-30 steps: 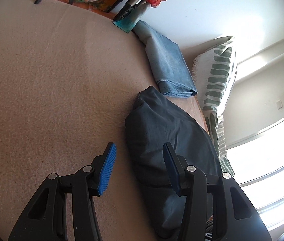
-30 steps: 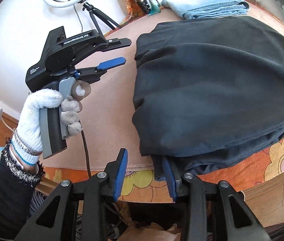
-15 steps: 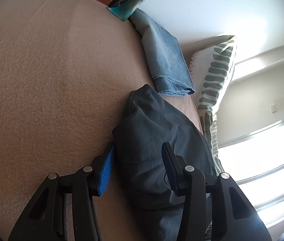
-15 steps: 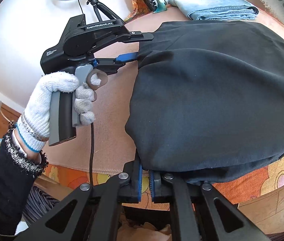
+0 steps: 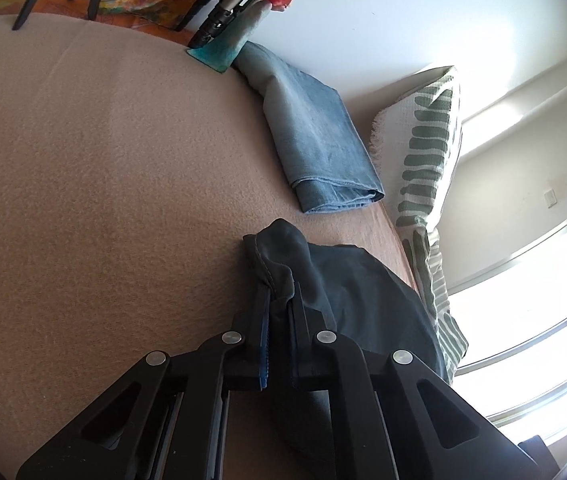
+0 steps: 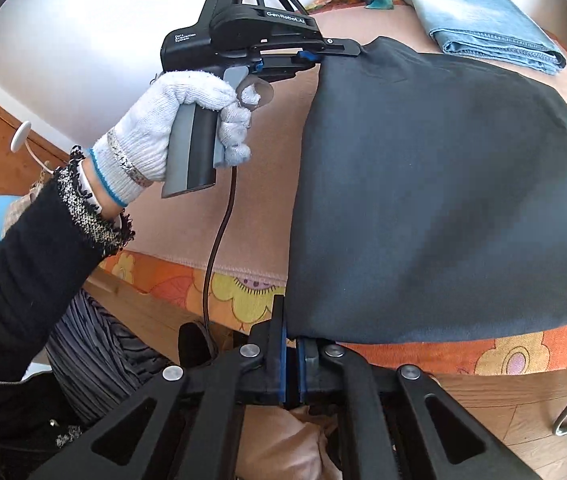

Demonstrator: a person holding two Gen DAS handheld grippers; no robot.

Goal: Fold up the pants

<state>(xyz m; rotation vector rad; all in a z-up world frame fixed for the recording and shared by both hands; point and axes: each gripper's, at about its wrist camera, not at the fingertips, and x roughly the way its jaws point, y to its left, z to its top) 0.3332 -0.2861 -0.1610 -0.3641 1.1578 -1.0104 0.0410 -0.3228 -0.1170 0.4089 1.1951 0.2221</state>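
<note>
Dark pants (image 6: 443,184) hang stretched between both grippers over the tan blanket (image 5: 103,184). Left gripper (image 5: 279,320) pinches one far corner of the fabric, its jaws closed on it; right gripper (image 6: 292,354) clamps the near corner likewise. Folded blue jeans (image 5: 315,140) lie beyond, beside a green-striped pillow (image 5: 423,152).
</note>
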